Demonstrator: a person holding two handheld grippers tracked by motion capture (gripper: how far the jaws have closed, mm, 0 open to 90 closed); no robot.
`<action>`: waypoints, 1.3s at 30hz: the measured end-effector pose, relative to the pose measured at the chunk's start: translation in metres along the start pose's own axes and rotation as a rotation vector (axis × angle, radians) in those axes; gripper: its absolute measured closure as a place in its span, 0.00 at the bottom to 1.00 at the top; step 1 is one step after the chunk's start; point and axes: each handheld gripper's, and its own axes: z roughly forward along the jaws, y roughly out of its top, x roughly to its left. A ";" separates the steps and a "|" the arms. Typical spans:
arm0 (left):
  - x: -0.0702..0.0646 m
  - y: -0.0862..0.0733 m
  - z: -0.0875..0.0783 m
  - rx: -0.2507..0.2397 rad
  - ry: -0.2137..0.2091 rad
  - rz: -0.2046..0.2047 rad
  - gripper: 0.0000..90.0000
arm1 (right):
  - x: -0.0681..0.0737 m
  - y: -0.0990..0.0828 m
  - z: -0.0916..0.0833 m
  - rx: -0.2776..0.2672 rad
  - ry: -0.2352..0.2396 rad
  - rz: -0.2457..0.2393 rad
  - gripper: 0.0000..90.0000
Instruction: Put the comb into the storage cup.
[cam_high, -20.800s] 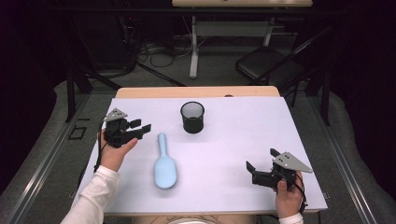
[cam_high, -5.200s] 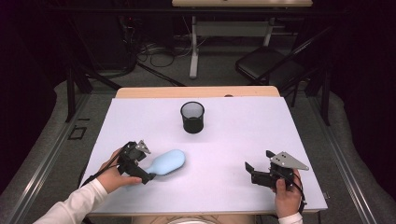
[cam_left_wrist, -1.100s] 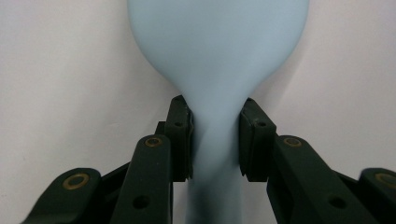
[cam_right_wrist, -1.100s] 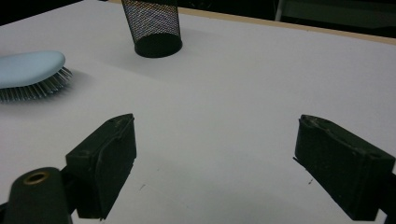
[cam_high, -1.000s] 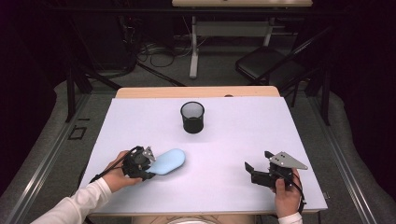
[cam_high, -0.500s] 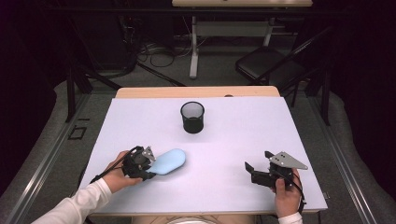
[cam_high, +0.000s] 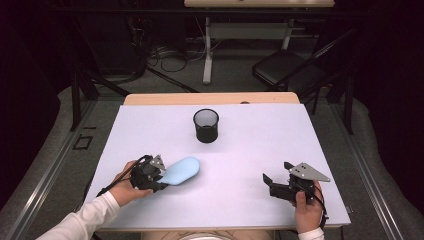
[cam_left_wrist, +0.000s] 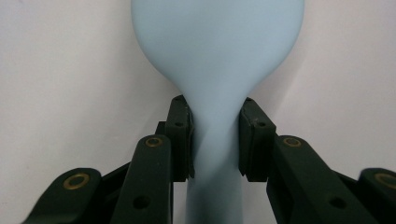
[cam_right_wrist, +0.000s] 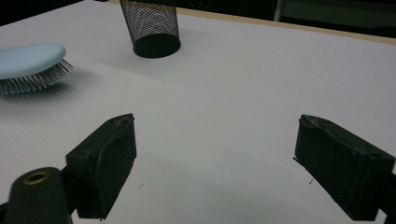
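High view: on the bench (cam_high: 240, 145), the left hand-held gripper (cam_high: 159, 176) clamps the brush (cam_high: 181, 170) by its handle, near the front left; the right hand-held gripper (cam_high: 274, 181) rests wide, empty. Next, likely: lift toward the cup (cam_high: 206, 125).

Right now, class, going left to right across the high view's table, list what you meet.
Left gripper, shut on the brush's handle → brush → mesh cup, farther back → right gripper, open on nothing.
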 end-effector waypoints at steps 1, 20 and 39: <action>0.000 0.000 -0.001 -0.005 0.000 0.000 0.77 | 0.000 0.000 0.000 0.001 0.000 0.001 0.14; 0.006 0.001 -0.020 -0.097 0.013 -0.033 0.78 | 0.003 0.001 0.003 0.005 0.000 -0.010 0.14; 0.007 0.010 -0.038 -0.178 0.029 -0.041 0.78 | 0.001 0.001 0.002 0.005 -0.003 -0.004 0.14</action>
